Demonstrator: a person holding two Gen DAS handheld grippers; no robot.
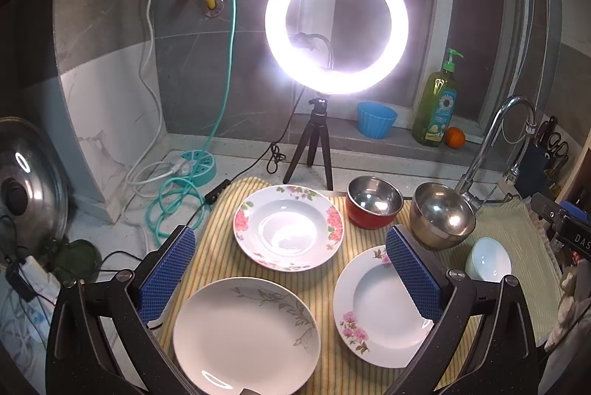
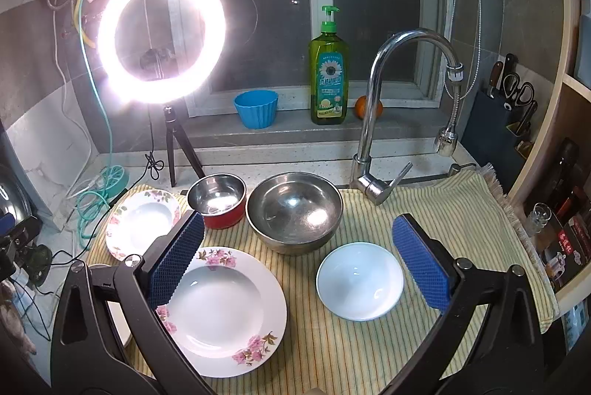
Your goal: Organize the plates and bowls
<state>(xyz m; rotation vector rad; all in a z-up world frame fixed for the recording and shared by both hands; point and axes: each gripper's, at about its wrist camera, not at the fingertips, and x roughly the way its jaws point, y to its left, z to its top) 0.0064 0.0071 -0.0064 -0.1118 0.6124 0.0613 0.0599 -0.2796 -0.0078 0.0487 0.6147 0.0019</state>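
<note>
Presently every dish sits upright, mouth up, on the striped cloth (image 2: 369,350) over the surface: three plates at left, the grey-leaf plate (image 1: 245,336) nearest, then the red-sided steel bowl (image 2: 217,200), large steel bowl (image 2: 294,212) and white bowl (image 2: 360,280). Left gripper (image 1: 291,278) and right gripper (image 2: 297,264) hover spread wide, empty.

plates (image 1: 288,227): three, flat | bowls (image 2: 294,210): three upright (on striped cloth (image 2: 369,350))

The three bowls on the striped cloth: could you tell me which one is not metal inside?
The small white bowl, nearest the right gripper; the red-sided bowl and large steel bowl are shiny steel inside.
</note>
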